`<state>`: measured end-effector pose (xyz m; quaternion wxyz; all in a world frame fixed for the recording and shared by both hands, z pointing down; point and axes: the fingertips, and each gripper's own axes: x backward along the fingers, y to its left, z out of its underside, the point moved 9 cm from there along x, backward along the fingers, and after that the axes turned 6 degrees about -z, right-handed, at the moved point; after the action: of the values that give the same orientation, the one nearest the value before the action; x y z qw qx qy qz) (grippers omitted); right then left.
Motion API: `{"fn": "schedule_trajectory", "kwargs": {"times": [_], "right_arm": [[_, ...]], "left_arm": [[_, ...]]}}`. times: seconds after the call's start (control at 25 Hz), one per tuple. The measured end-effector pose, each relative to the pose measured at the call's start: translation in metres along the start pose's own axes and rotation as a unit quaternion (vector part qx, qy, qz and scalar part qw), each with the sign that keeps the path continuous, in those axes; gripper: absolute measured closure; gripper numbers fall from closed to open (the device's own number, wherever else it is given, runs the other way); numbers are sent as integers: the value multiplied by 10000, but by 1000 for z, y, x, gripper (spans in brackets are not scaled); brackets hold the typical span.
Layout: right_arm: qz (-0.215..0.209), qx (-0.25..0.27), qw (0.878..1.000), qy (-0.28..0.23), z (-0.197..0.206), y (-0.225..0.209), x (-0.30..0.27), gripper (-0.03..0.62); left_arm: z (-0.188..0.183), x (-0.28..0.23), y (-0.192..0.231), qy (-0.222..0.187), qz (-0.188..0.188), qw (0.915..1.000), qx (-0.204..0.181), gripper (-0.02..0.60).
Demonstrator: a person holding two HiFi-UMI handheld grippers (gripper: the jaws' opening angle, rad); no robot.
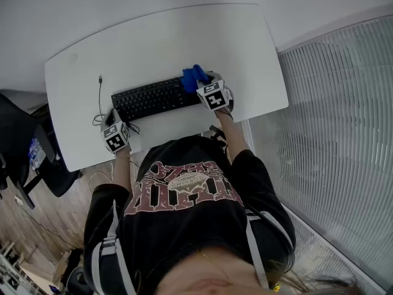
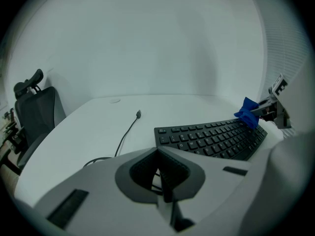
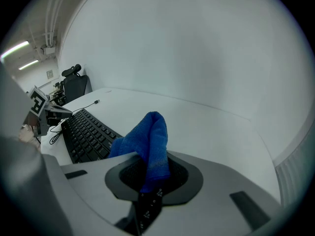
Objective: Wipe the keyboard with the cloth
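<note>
Now the right hand-held gripper [image 3: 146, 180] pinches the cloth [image 3: 147, 134] at the keyboard's [image 1: 153, 98] edge; left hand-held gripper [image 2: 160, 175] pressed together.

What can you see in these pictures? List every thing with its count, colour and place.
table: one, white, against the wall
keyboard: one, black, near the table's front edge
cloth: one, blue, over the keyboard's right end
cable: one, black, on the table left of the keyboard
chair: one, black, left of the table
slatted panel: one, pale grey, right of the table
floor: wood, lower left
shirt: one, black with print, on the person
left gripper: one, grey, fingers shut and empty, at the keyboard's left end
right gripper: one, grey, fingers shut on the cloth
</note>
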<state>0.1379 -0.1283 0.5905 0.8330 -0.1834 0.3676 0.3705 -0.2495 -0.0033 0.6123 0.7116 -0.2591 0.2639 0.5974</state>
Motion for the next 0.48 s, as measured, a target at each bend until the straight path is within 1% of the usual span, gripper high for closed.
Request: {"fn": "schedule_trajectory", "kwargs": {"times": [0.16, 0.36, 0.48], "right_arm": [[98, -35, 9999, -29, 1, -9, 6, 530], [273, -197, 9994, 35, 18, -20, 7, 530], [396, -305, 9987, -21, 24, -27, 11, 530]], "left_arm": [[-1, 0, 2, 16, 9, 10000, 23, 548], [3, -3, 3, 5, -9, 10000, 39, 549], [3, -2, 2, 2, -12, 10000, 51, 548]]}}
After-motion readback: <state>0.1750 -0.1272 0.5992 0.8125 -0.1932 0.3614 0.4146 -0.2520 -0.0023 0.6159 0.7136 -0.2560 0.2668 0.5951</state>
